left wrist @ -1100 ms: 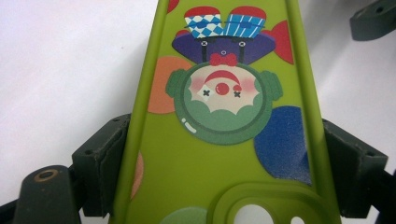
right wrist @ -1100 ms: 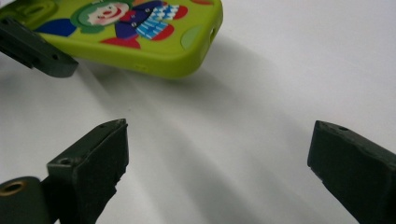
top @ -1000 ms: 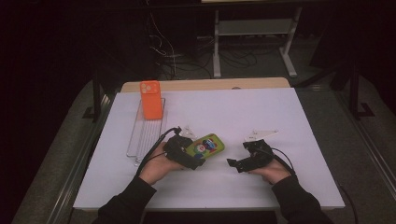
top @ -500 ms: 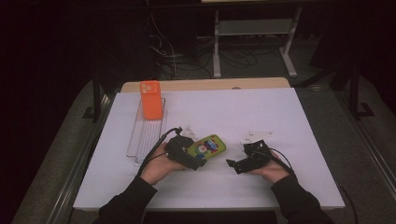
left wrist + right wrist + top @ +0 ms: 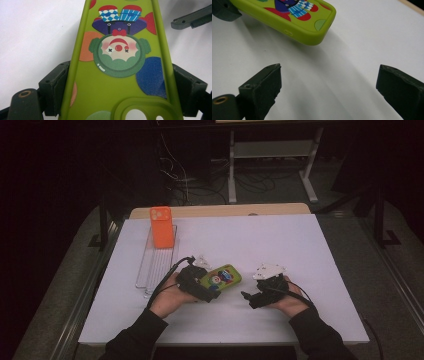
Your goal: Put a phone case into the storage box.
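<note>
White table (image 5: 280, 245), orange phone case (image 5: 161, 226) in clear rack (image 5: 152, 270)

We can read no words, numbers or brand marks anywhere. The green phone case (image 5: 120, 75) carries only a drawn clown face and coloured spots, without letters. The orange case (image 5: 161, 226) is plain, as far as we can tell.

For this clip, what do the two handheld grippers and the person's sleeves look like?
Both grippers are black. The left gripper trails a black cable and carries a pale three-cornered plate on top, as does the right gripper. Its jaws end in blocky, dark grey-green pads, with a brass-coloured ring set in the arm beside one. Both sleeves are dark.
</note>
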`<state>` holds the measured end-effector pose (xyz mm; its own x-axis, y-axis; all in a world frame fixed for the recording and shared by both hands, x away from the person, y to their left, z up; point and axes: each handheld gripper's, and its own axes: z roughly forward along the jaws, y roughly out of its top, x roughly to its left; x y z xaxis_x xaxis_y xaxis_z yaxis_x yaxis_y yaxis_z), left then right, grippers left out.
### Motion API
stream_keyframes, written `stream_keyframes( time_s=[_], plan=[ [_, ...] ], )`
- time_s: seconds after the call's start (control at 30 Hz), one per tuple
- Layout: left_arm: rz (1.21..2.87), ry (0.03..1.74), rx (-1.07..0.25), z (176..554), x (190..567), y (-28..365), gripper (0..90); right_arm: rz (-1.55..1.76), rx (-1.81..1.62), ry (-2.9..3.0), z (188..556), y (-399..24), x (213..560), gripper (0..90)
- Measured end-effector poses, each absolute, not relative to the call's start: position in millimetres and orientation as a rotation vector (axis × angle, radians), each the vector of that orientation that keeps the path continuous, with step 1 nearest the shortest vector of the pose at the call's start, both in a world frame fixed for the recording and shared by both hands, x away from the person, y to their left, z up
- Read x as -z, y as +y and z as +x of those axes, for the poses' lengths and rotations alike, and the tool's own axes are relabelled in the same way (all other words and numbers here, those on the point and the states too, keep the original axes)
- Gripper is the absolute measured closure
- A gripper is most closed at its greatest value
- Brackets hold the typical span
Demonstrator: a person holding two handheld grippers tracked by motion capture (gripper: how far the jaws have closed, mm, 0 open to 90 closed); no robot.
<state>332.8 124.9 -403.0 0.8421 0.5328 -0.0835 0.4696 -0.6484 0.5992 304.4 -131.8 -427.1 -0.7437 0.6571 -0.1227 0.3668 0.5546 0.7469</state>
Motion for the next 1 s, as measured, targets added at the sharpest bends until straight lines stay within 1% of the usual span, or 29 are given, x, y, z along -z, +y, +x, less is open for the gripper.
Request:
stream_keyframes(
  time_s=[0.67, 0.87, 1.0],
  plan=[
    [2.409, 0.708, -0.143, 333, 404, 125, 14.7, 0.542, -0.861, 2.328, 296, -120, 427, 5.6],
    [2.394, 0.726, -0.144, 332, 404, 124, 14.7, 0.458, -0.808, 2.299, 293, -117, 429, 5.6],
    [2.42, 0.703, -0.144, 333, 403, 125, 14.7, 0.403, -0.762, 2.276, 291, -115, 429, 5.6]
  ],
)
